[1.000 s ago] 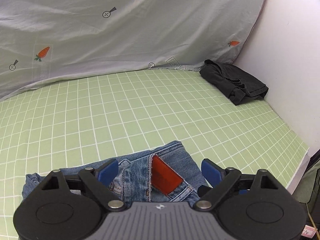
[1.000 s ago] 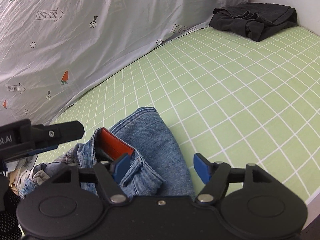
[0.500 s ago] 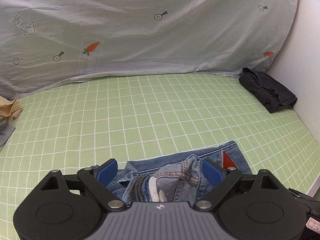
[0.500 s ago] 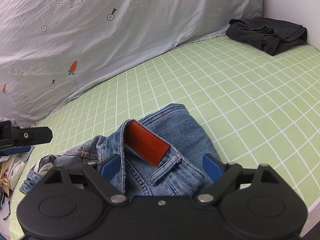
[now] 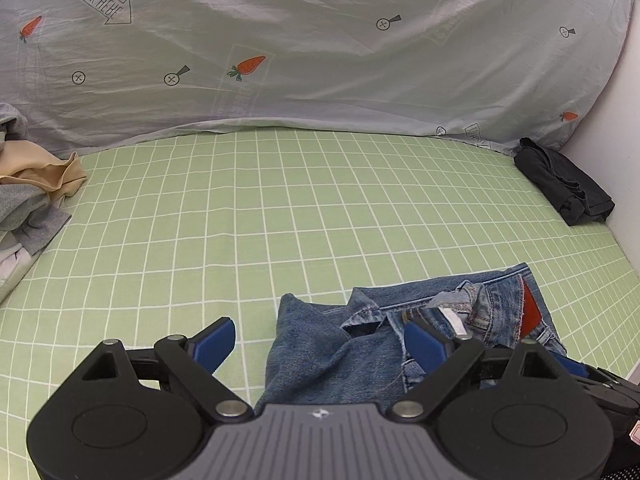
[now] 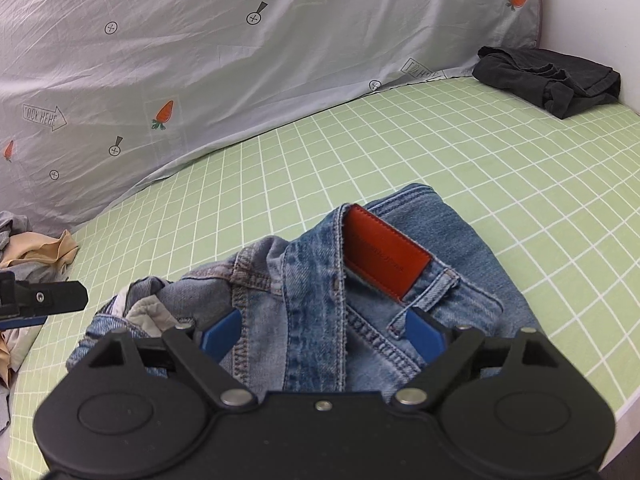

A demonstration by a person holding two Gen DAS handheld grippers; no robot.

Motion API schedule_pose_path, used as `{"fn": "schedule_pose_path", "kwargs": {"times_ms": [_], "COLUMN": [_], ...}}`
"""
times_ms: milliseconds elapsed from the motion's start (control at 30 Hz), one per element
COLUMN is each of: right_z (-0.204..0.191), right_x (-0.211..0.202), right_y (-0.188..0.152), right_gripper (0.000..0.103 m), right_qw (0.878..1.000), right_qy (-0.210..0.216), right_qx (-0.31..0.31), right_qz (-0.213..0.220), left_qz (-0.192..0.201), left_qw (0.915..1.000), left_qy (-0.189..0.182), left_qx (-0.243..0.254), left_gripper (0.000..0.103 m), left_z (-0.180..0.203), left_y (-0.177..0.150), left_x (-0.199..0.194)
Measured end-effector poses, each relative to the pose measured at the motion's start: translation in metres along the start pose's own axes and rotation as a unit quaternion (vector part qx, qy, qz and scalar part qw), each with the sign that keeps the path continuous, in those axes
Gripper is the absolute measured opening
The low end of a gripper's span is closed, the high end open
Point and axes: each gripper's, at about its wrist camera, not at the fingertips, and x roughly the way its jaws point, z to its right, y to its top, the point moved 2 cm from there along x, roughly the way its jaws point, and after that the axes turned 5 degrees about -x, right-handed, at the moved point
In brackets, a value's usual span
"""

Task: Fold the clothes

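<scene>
The blue jeans point(image 6: 340, 280) lie crumpled on the green checked sheet point(image 6: 500, 168) near the bed's front edge, waistband up, an orange-red leather patch point(image 6: 384, 256) showing at the band. In the right wrist view they fill the centre and run under the right gripper point(image 6: 322, 334), whose blue pads stand wide apart over the denim; its jaws have just been opening and press on nothing. The denim lies between them, loose. In the left wrist view the jeans point(image 5: 380, 344) sit from 12 to 2 o'clock of the left gripper point(image 5: 320, 342), which is also spread wide; its right pad hangs over the denim, its left pad over bare sheet. I cannot tell whether either pad touches cloth. A black folded garment point(image 5: 564, 184) lies far off at 2 o'clock against the white wall point(image 5: 624, 160). A heap of beige and grey clothes point(image 5: 28, 192) lies at 10 o'clock. A grey carrot-print quilt point(image 5: 320, 48) banks up along the far side at 12 o'clock.
</scene>
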Motion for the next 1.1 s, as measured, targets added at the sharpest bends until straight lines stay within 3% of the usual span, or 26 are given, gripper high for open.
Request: {"fn": "schedule_pose_path", "kwargs": {"times_ms": [233, 433, 600, 767, 867, 1100], "right_z": [-0.019, -0.029, -0.033, -0.030, -0.026, -0.017], "right_x": [-0.005, -0.020, -0.027, -0.030, -0.026, -0.004], "right_y": [-0.017, -0.026, -0.036, -0.046, -0.047, -0.037], "right_gripper": [0.089, 0.078, 0.071, 0.053, 0.048, 0.044], "right_qw": [1.000, 0.998, 0.997, 0.997, 0.997, 1.000], "right_qy": [-0.027, -0.033, -0.048, -0.065, -0.064, -0.016], "right_qx": [0.016, 0.039, 0.043, 0.036, 0.033, -0.006], "right_qz": [0.002, 0.031, 0.030, 0.022, 0.013, -0.015], "left_qz": [-0.017, -0.056, -0.085, -0.096, -0.097, -0.099], "left_qw": [0.9996, 0.9978, 0.9961, 0.9954, 0.9952, 0.9943], "left_qy": [0.013, 0.021, 0.009, 0.003, 0.008, 0.038], "left_qx": [-0.019, -0.029, -0.018, 0.002, 0.009, -0.007], "left_gripper": [0.092, 0.092, 0.092, 0.092, 0.092, 0.092], "left_z": [-0.047, -0.078, -0.076, -0.064, -0.058, -0.048], "left_y": [-0.016, -0.037, -0.055, -0.066, -0.069, -0.072], "left_x": [0.001, 0.016, 0.028, 0.035, 0.036, 0.037]}}
